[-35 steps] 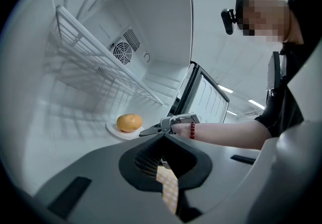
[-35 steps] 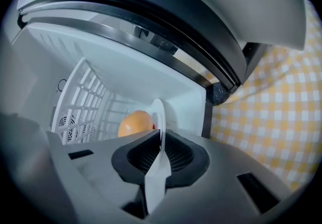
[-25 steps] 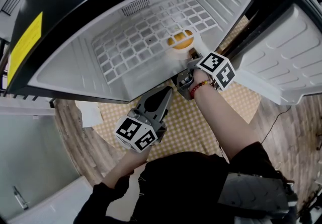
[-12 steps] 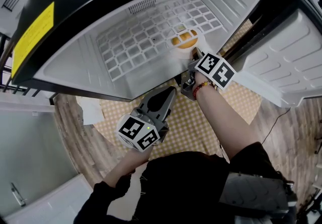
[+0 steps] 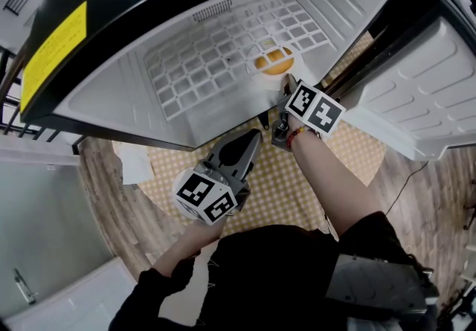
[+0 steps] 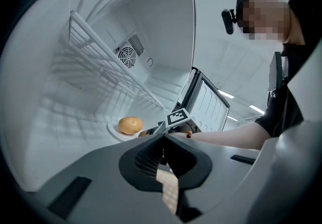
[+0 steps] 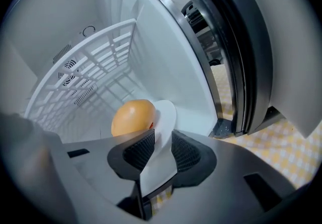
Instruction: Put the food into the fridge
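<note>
my right gripper (image 7: 157, 151) jaws have just been opening, slack round the plate (image 7: 165, 113) rim, leaving the food (image 7: 132, 117) in the fridge (image 7: 168, 57); my left gripper (image 6: 162, 153) jaws closed, empty.

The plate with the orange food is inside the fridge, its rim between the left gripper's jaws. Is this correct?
No: the plate's rim is between the right gripper's jaws, which have just been opening; the right gripper view shows it. The rest holds.
</note>
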Available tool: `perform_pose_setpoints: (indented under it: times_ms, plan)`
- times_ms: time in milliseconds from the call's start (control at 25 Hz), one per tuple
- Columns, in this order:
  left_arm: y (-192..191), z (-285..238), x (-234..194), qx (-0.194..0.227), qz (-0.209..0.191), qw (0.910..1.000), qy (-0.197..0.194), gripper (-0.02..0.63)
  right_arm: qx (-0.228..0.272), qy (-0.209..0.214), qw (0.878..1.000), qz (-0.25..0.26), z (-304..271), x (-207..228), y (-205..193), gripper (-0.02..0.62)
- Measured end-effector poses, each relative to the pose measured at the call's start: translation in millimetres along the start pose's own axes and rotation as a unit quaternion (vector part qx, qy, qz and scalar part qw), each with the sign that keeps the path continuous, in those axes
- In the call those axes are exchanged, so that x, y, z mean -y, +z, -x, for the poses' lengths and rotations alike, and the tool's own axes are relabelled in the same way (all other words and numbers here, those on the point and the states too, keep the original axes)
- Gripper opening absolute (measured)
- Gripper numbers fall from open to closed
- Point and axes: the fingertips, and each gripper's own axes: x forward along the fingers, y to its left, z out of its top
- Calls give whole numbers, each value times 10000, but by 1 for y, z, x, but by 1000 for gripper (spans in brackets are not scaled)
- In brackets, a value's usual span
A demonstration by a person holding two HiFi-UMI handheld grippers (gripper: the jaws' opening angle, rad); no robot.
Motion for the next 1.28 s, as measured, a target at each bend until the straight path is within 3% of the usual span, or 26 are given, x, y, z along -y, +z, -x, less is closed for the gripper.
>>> perform_pose_setpoints:
  times_ms: [640, 1280]
  plan:
    - [-2, 0, 1, 3, 41, 10000, -15, 12, -15, -54, 9953, 970, 1, -3, -1, 121]
    - [0, 2, 5, 55, 25, 10000, 28, 12, -176, -238, 9923, 1203, -2, -2, 0, 136]
